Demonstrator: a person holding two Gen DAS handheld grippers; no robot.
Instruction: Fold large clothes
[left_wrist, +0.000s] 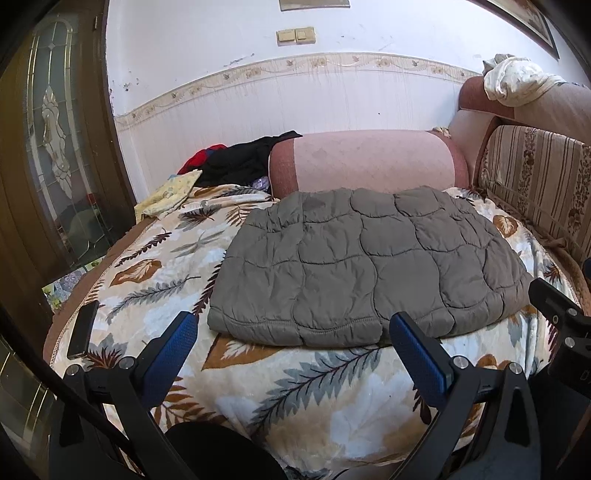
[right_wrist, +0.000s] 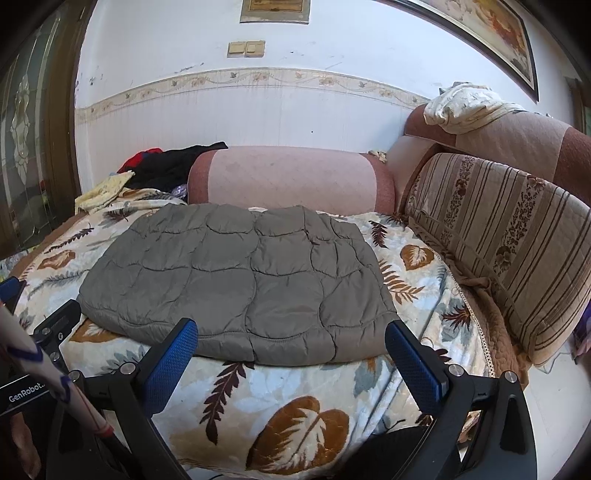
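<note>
Now jacket (left_wrist: 364, 264) lies folded flat on sofa blanket (left_wrist: 332, 402), just before pink bolster (left_wrist: 369, 162). Your left claw (left_wrist: 295, 354) and right claw (right_wrist: 291, 350) hover near hem, both spread, holding nothing; probably fold finished.

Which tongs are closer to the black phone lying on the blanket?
Left. The left tongs hang open by the jacket's near edge, with the phone just off their left side; the right tongs sit farther right.

Grey quilted jacket (left_wrist: 365, 266), folded flat on leaf-patterned blanket (left_wrist: 155, 266)
</note>
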